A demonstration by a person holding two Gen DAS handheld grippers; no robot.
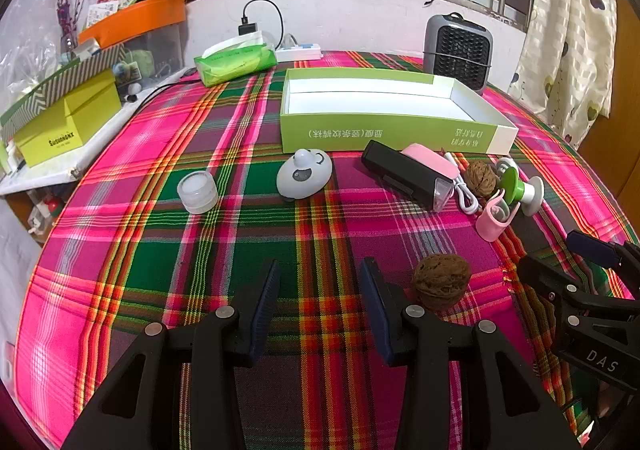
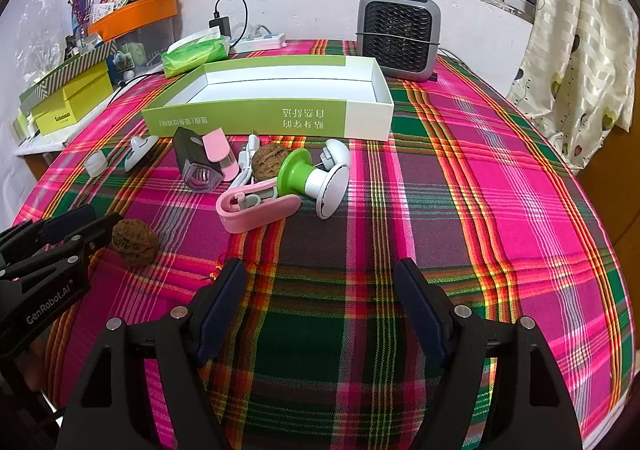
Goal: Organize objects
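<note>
An empty green and white box [image 1: 384, 130] [image 2: 272, 118] lies open on the plaid tablecloth. In front of it are a small clear jar [image 1: 198, 191], a grey-white round gadget [image 1: 305, 177], a black bike light [image 1: 404, 178] [image 2: 196, 162], a pink case [image 1: 430, 162], a walnut [image 1: 480, 178] [image 2: 267, 163], a green and white knob [image 1: 520, 186] [image 2: 316, 178] and a pink clip [image 2: 256, 208]. A second walnut [image 1: 440, 282] [image 2: 134, 244] lies just right of my left gripper [image 1: 318, 282], outside its fingers. Both the left gripper and my right gripper [image 2: 320, 282] are open with nothing between their fingers.
A grey heater [image 1: 458, 50] [image 2: 396, 38] stands behind the box. A green tissue pack [image 1: 236, 62], a power strip [image 1: 300, 50] and a charger sit at the back. Yellow boxes [image 1: 68, 122] and an orange-lidded bin [image 1: 136, 20] crowd the left shelf. A curtain [image 2: 580, 50] hangs at right.
</note>
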